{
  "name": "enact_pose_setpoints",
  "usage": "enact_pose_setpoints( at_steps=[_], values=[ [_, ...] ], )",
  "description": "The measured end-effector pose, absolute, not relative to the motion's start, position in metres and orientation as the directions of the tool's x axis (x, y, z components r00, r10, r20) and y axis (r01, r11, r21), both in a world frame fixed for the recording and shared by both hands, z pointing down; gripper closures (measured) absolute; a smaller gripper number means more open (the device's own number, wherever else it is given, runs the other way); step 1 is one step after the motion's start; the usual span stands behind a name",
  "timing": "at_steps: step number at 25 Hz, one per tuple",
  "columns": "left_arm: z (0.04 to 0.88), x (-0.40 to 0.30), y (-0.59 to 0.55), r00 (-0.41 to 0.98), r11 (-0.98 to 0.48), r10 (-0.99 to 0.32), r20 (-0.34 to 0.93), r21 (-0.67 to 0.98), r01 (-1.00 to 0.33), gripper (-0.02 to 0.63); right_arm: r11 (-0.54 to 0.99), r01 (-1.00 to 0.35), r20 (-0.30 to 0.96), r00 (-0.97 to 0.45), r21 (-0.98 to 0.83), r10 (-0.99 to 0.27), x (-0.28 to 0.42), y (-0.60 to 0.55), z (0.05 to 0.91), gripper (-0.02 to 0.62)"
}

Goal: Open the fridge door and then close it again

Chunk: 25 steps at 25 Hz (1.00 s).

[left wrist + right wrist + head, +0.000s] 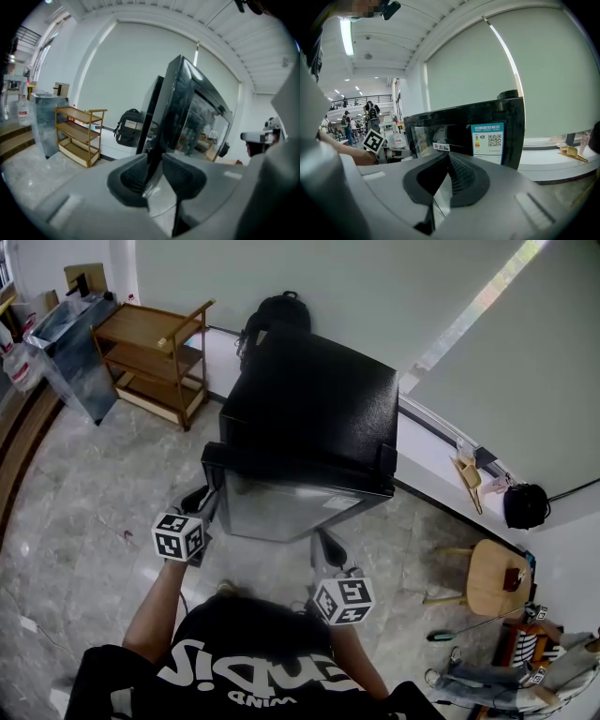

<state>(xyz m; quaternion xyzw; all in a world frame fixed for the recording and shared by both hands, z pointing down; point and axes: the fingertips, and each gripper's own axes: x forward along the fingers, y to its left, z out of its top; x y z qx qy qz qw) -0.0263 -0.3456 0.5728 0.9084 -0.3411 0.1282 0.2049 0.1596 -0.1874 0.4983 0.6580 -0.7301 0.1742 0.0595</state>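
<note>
Between left tongs (157, 158), fridge door (190, 110) edge gripped, right tongs (446, 157) closed nearby

You have a small black box-shaped fridge (309, 399) standing upright on the grey stone-patterned floor (84, 502), at the centre of the head view, its matt top facing up at you. Its glossy black door (281, 507) faces you along the lower edge and is slightly ajar, a narrow gap showing at its left edge. A blue-and-white energy label (487, 140) sits near the door's right side.
</note>
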Motion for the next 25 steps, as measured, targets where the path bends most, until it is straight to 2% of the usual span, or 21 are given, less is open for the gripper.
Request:
enact_pose_setpoints(
  at_steps=[25],
  values=[
    [0.575, -0.005, -0.387, 0.746, -0.693, -0.561, 0.359, 0.29, -0.66, 0.515, 0.002, -0.985, 0.345, -0.063, -0.173, -0.937, 0.177, -0.175, 0.504, 0.598]
  ],
)
